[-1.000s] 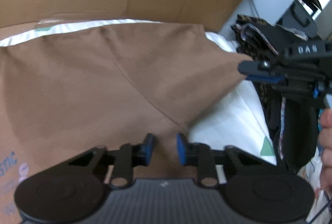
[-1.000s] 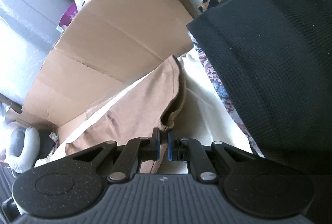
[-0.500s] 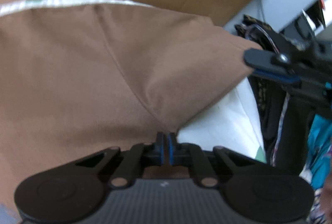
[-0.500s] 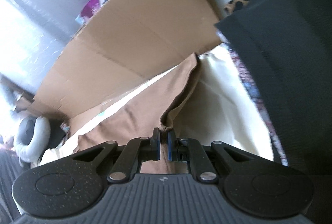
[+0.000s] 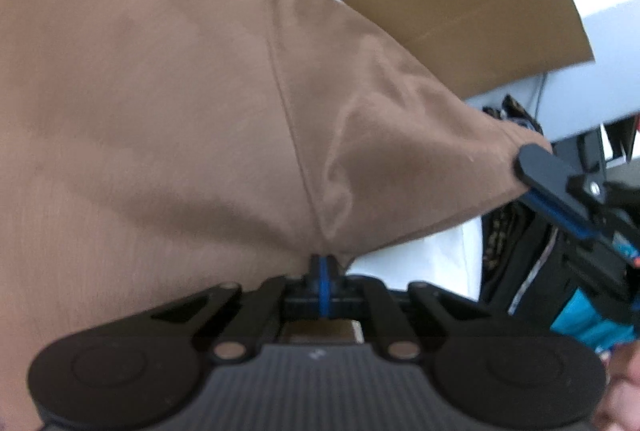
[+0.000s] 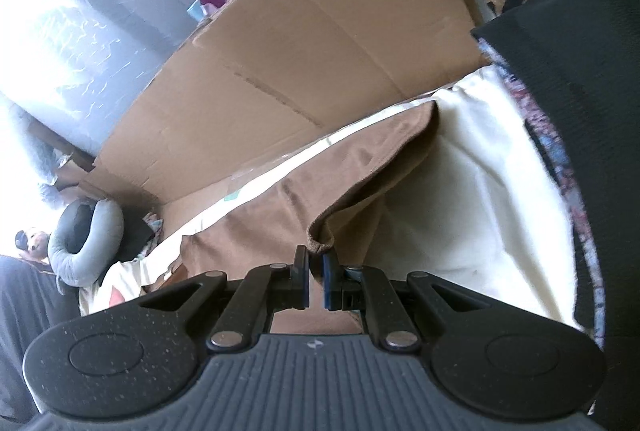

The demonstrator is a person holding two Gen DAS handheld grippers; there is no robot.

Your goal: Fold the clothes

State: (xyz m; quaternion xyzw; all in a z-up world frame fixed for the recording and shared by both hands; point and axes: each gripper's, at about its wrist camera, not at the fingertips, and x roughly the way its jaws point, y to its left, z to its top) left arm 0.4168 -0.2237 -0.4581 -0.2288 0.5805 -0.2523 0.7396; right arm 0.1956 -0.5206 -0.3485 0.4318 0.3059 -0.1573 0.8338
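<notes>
1. Brown garment (image 5: 168,103) is pinched in both grippers. The left gripper (image 5: 321,269) now has its blue pads pressed together on a fold of the cloth at the lower end of a seam; a second ago those pads stood apart over the fabric, so the jaws have just closed and the grab is fresh.
2. The right gripper (image 6: 316,265) has its fingers drawn nearly together, with the rolled hem corner of the garment caught at their tips. That clamp looks the same as in the earlier views.
3. Between the two holds the cloth now rises into a taut ridge, seen from the left wrist, where earlier it lay flatter; the right gripper's black finger (image 5: 540,171) sits at the far end of that ridge.
4. The rest of the garment lies on a white sheet (image 6: 480,191), running along the sheet's far edge, with a cardboard panel (image 6: 320,51) standing just behind it.
5. A pile of dark and leopard-print clothes (image 6: 580,71) sits at the sheet's right edge, apart from the brown piece.
6. A grey neck pillow (image 6: 84,243) lies off the sheet's left end.
7. With two points secured, the garment seems ready to be lifted and carried over itself for a fold; the risk I judge is the thin corner slipping out of the right tips.
</notes>
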